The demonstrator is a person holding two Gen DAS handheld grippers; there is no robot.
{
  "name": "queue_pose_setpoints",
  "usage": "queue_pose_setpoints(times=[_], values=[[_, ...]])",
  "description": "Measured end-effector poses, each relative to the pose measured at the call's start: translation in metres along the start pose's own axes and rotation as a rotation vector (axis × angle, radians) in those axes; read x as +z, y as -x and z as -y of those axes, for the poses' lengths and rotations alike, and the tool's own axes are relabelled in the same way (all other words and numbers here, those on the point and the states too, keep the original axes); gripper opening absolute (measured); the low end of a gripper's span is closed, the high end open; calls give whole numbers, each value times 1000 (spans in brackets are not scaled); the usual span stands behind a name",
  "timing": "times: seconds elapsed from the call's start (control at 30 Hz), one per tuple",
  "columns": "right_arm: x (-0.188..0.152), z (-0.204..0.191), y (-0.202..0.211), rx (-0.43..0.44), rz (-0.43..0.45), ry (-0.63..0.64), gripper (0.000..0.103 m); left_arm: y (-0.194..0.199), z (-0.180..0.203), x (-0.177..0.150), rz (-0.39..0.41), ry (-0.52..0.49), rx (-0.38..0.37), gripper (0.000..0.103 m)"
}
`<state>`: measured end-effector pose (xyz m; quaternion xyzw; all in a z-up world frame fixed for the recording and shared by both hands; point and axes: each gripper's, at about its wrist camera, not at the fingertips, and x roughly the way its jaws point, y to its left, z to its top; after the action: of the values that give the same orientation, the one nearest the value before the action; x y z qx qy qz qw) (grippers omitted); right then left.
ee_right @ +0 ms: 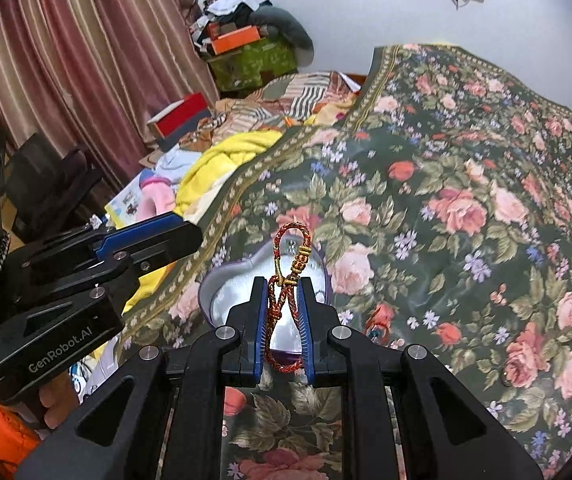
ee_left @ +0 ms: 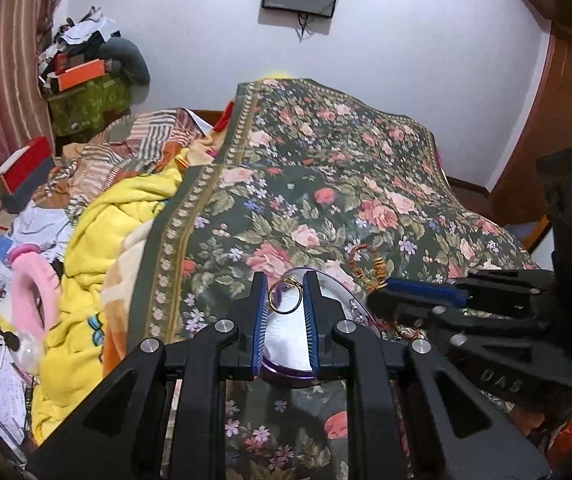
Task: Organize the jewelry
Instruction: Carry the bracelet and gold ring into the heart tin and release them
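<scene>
My left gripper (ee_left: 284, 300) hides the near part of the purple-rimmed heart-shaped jewelry box (ee_left: 325, 280); beside it, the bracelet (ee_left: 369, 270) disappears behind my right gripper (ee_left: 381, 300).

The bedspread (ee_right: 465, 184) is showing a dark green ground with pink and red roses, small blue flowers and a pale leaf border. The ring (ee_left: 284, 297) is shining gold. The cord (ee_right: 290, 280) is mixing red, orange and green threads, with gold beads. The box (ee_right: 222, 292) is looking silver inside, with a purple rim. The fingers (ee_left: 260, 320) are wearing blue pads on black arms. The blanket (ee_left: 98, 240) is bright yellow, and the curtain (ee_right: 86, 60) is running in pink and brown stripes.
</scene>
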<state>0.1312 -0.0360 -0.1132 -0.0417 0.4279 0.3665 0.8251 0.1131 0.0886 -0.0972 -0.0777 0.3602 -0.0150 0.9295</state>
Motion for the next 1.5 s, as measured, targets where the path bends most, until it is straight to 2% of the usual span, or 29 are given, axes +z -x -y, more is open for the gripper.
queue_pose_setpoints(times=[0.27,0.73,0.93,1.2,1.33,1.5], values=[[-1,2,-11,6,-27,10,13,-19,0,-3,-41,16,-33,16],[-2,1,-21,2,-53,54,13,-34,-2,-2,-67,43,-58,16],[-1,3,-21,10,-66,46,22,-32,-4,-1,-67,46,-49,16],[1,2,-10,5,-45,42,23,-20,-4,3,-44,40,-21,16],[2,0,-2,1,-22,41,35,-8,-2,2,-25,30,-11,19],[6,-9,8,-10,6,66,35,6,-4,2,-7,28,2,22]])
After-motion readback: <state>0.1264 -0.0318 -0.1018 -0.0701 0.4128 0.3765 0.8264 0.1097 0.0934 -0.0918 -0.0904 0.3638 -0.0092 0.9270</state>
